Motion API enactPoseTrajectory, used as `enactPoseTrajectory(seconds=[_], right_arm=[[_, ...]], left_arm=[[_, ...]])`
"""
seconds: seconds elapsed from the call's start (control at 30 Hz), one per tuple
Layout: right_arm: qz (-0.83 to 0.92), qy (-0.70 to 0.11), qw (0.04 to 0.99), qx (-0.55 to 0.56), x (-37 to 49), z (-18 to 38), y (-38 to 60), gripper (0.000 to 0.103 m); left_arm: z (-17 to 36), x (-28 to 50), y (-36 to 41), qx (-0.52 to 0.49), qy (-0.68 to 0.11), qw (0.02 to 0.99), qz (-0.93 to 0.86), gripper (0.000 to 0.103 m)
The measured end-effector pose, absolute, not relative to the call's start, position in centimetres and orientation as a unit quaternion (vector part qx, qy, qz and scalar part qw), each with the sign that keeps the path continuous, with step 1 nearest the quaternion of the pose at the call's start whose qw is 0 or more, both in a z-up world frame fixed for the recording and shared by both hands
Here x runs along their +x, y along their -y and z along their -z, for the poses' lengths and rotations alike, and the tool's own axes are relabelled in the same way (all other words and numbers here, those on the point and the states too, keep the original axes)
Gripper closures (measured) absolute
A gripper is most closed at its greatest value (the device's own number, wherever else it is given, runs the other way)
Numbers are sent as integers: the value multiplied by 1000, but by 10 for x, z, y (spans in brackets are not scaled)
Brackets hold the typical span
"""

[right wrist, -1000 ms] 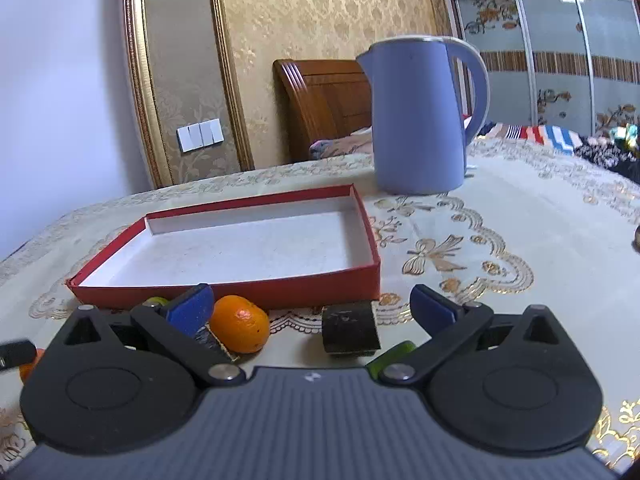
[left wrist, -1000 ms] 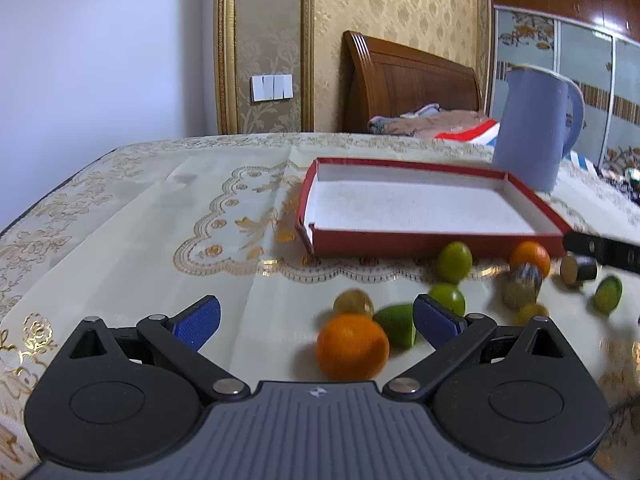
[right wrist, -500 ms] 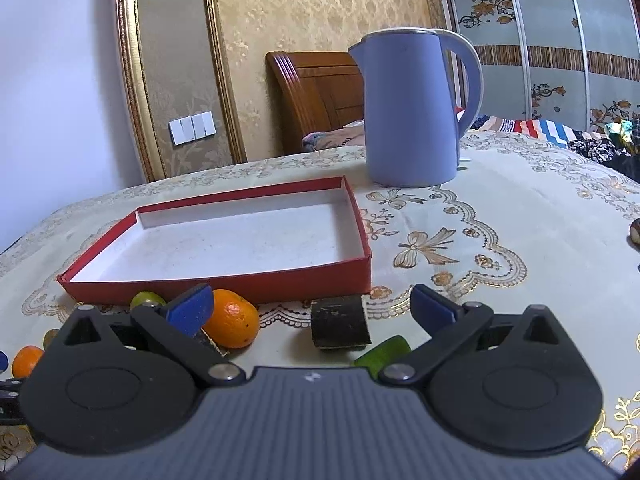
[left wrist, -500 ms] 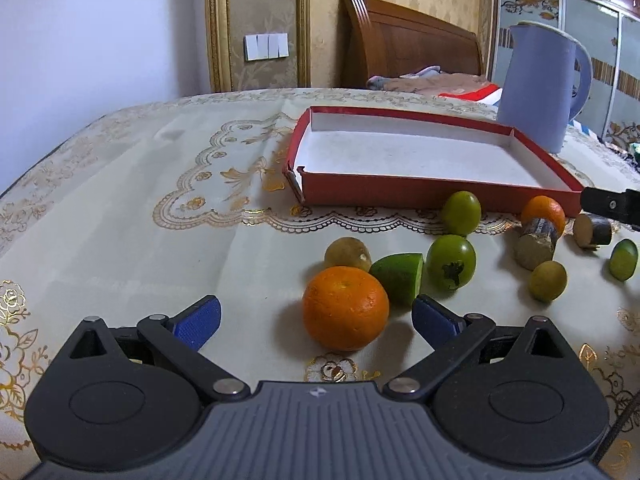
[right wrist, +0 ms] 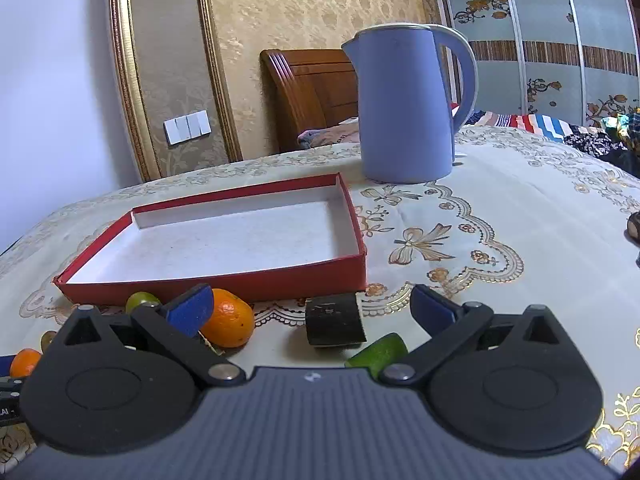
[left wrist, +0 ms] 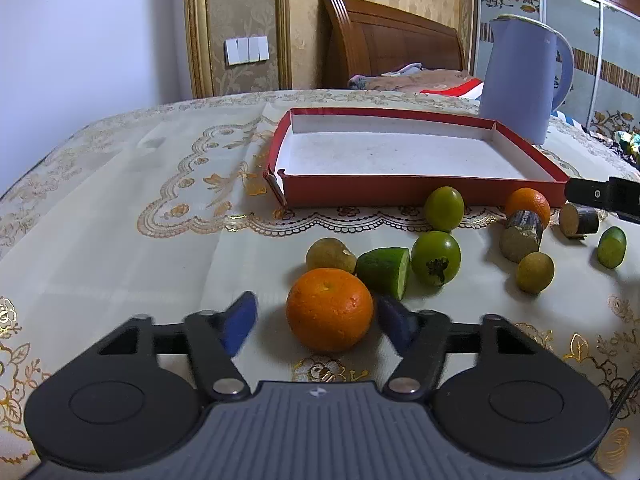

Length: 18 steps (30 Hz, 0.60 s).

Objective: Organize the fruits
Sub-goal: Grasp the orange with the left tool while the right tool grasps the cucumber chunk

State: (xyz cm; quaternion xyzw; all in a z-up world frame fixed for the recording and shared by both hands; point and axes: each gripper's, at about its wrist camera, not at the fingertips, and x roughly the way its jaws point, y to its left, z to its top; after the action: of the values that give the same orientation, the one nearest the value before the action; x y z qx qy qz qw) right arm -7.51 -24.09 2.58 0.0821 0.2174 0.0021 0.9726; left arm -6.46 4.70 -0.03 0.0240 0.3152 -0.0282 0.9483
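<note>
Between left tool (left wrist: 314, 320) pads: large orange (left wrist: 329, 309), jaws closing, not yet gripping; red tray (left wrist: 420, 196) empty. Right tool (right wrist: 310, 306) wide, holding nothing.

Two matching black handheld grippers with blue-padded fingers

The left gripper (left wrist: 314, 316) and right gripper (right wrist: 310, 306) each show a ribbed grey housing bearing a small white mark, two round black discs, angled black linkage arms with silver pivot screws, and blue pads on the fingers (right wrist: 191, 309). A thin dark cable (left wrist: 624, 396) curves at the left one's edge.
</note>
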Motion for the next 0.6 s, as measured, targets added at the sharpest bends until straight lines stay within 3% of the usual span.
enactPoseTrajectory(seconds=[0.03,0.1,0.33,0.6], right_arm=[[0,-218,972,82,-75,-26,241,0],[1,-220,972,82,-75,-26,241,0],[25,-201,977,70,-93,-32,269,0],[36,-233,969,68,-113,-33,335,0]], left_arm=[[0,-64,-46,26,-314,949,29,47],[0,-64,-45,26,-311,949,36,61],[-1,-61,-44,12,-307,951,26,61],[0,-53,-59,-30,-304,952,4,61]])
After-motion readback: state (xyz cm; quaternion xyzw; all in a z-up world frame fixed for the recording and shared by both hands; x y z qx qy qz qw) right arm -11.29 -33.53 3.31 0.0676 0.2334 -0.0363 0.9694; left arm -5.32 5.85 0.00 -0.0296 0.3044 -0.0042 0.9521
